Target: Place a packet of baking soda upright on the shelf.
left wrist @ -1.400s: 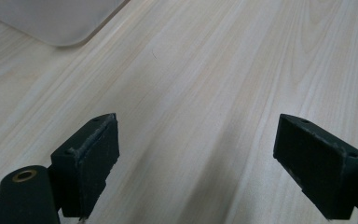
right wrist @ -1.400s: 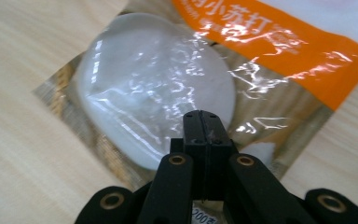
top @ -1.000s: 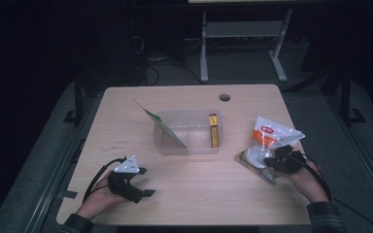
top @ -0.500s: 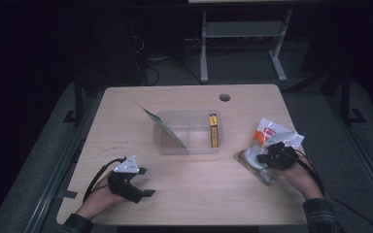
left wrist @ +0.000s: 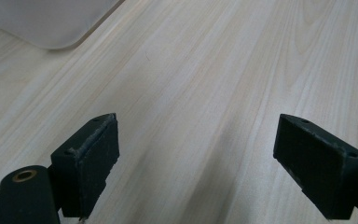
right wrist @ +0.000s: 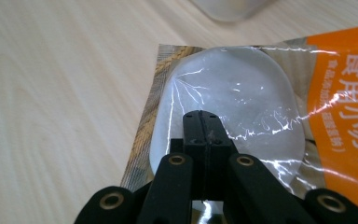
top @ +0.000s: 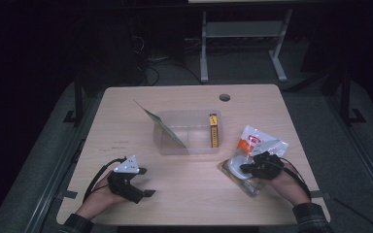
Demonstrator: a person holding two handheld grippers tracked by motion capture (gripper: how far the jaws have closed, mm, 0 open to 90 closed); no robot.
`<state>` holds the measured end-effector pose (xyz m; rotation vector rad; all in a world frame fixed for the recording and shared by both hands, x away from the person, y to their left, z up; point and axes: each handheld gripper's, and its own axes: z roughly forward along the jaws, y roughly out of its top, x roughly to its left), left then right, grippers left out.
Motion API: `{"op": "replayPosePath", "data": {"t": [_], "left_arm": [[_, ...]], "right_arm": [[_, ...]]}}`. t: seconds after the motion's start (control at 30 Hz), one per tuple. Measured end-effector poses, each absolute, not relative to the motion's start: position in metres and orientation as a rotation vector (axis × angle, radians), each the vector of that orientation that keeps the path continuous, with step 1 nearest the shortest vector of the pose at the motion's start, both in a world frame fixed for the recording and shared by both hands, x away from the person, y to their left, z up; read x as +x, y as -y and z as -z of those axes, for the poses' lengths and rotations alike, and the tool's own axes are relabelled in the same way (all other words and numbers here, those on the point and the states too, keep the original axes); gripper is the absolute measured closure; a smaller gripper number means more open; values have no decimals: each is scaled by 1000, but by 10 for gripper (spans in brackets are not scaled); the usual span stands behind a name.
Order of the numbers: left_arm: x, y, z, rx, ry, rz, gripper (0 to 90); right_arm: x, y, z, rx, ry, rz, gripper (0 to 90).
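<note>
Near the table's right front, my right gripper (top: 246,169) lies with its jaws pressed together and nothing between them. In the right gripper view its tips (right wrist: 201,117) rest over a clear pouch (right wrist: 233,84) with a white round lump inside. An orange and white packet (right wrist: 349,93) overlaps that pouch (top: 235,175) on the far side (top: 260,143). At the left front my left gripper (top: 145,182) rests on the bare wood, jaws wide apart (left wrist: 196,154) and empty.
A clear plastic bin (top: 184,114) stands mid-table with a yellow box (top: 213,130) inside and a green and white packet (top: 162,127) leaning on its left wall. A cable hole (top: 224,97) sits at the back. The table edge runs close behind both hands.
My right gripper has slid left and toward the person, and both pouches have shifted the same way with it. The left gripper has stayed put.
</note>
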<state>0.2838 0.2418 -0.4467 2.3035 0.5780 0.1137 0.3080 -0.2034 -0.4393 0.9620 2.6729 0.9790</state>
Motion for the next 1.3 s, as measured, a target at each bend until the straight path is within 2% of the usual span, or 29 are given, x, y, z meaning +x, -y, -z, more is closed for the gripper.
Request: {"op": "replayPosePath", "data": {"t": [0.4, 1.0, 1.13, 1.3], "left_arm": [[283, -241, 447, 2304, -571, -109, 138], [282, -235, 445, 2284, -522, -53, 138], [282, -233, 444, 2267, -511, -40, 137], [283, -225, 440, 2212, -515, 19, 132]], "right_arm": [[288, 139, 439, 758, -2773, -1026, 900], [276, 78, 440, 563, -2847, -1068, 900], [276, 75, 440, 529, -2842, -1060, 897], [276, 89, 431, 619, -2788, -1118, 782]]}}
